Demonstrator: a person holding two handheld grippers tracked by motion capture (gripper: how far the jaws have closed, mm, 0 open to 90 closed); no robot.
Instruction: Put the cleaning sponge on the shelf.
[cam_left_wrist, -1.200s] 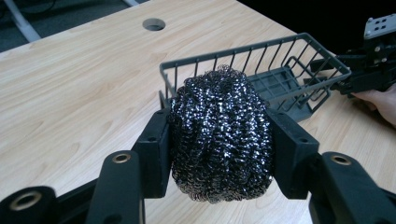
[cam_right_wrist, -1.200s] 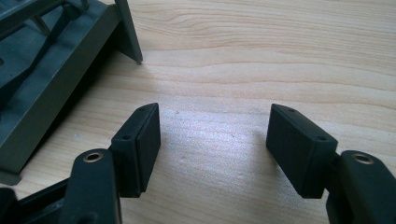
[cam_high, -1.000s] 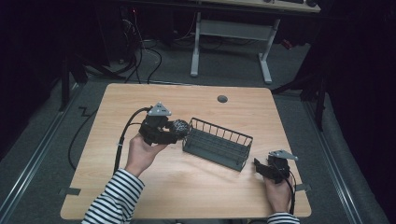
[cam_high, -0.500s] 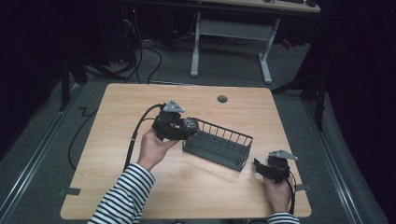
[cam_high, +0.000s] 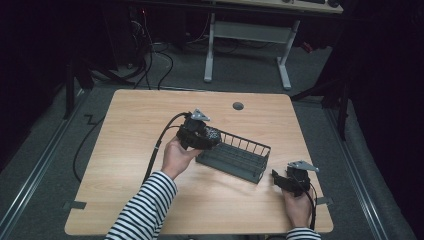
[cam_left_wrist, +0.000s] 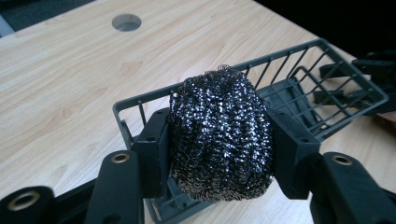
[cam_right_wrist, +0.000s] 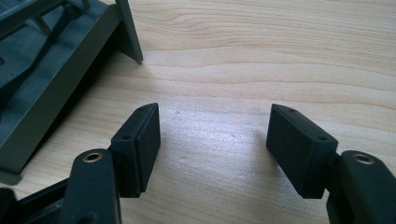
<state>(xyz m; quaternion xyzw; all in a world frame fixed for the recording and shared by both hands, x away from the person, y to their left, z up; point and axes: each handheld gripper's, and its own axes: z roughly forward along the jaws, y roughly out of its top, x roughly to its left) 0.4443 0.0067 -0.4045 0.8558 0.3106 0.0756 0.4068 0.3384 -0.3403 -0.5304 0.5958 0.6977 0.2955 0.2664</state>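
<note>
One wooden table (cam_high: 135, 125), dark room, grey floor (cam_high: 45, 150)

Dim room, grey carpeted floor (cam_high: 320, 75), white-legged desk (cam_high: 250, 30) behind, black cables (cam_high: 150, 65) trailing.

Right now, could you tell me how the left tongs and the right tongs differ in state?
The left tongs are shut on the steel wool scourer, while the right tongs stand open with nothing between them. The left tongs hang over the end of the grey wire basket; the right tongs sit low beside it. Both have black jaws.
</note>
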